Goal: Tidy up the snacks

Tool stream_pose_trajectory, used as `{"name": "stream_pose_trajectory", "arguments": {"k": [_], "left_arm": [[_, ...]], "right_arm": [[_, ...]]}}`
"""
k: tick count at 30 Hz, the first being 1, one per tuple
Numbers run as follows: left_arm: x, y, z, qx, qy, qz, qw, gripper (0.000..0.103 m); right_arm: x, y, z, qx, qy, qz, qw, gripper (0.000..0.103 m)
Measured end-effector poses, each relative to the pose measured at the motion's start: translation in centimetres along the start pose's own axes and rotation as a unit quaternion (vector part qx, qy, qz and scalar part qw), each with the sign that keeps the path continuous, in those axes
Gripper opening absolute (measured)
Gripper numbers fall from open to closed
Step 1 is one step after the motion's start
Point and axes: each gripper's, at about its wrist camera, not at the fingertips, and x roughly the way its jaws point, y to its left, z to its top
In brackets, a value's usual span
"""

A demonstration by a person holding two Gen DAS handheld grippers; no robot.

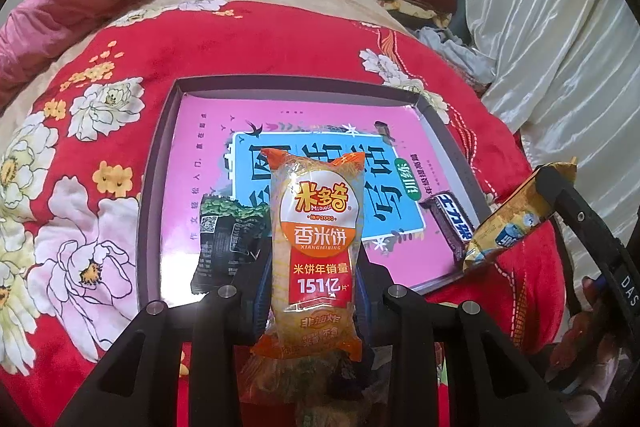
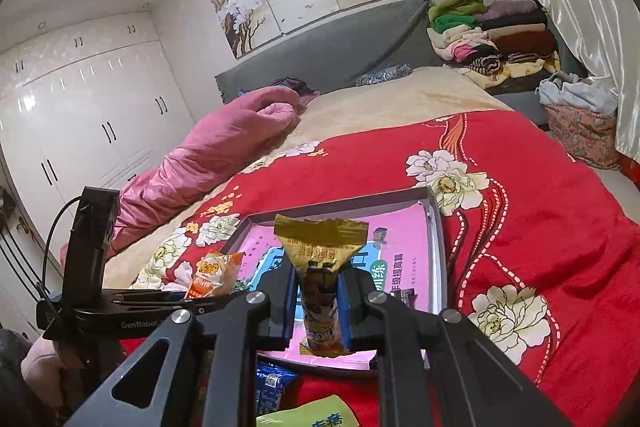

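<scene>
Above the tray's [image 1: 160, 163] near edge, the left claw [image 1: 316, 279] pinches the rice cracker pack [image 1: 316, 227] upright; the right claw [image 2: 320, 303] grips a yellow packet [image 2: 320, 247] alongside.

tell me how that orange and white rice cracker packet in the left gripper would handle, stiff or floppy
The orange and white rice cracker packet probably stays fairly stiff: it stands straight up from the left gripper without sagging. Its crimped plastic ends look thin and crinkly, so they would likely flex. The glossy film may be slippery, and the crackers inside could crack if squeezed hard.
</scene>
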Motion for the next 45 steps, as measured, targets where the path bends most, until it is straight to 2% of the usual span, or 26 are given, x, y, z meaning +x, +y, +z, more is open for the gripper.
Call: {"name": "stream_pose_trajectory", "arguments": {"k": [11,26,45], "left_arm": [[1.3,-0.2,0.0,0.005,0.010,-0.001,0.9999,0.035],[2.4,-1.4,0.0,0.023,0.018,-0.011,0.9995,0.035],[4.1,-1.6,0.6,0.020,0.033,-0.012,0.9992,0.035]], "right_arm": [[1.6,-0.7,-0.3,0.002,0.033,-0.021,0.999,0.017],[4.7,-0.2,-1.3,-0.014,0.077,-0.027,0.997,0.017],[7.3,0.1,-2.5,-0.022,0.117,-0.028,0.993,0.018]]}}
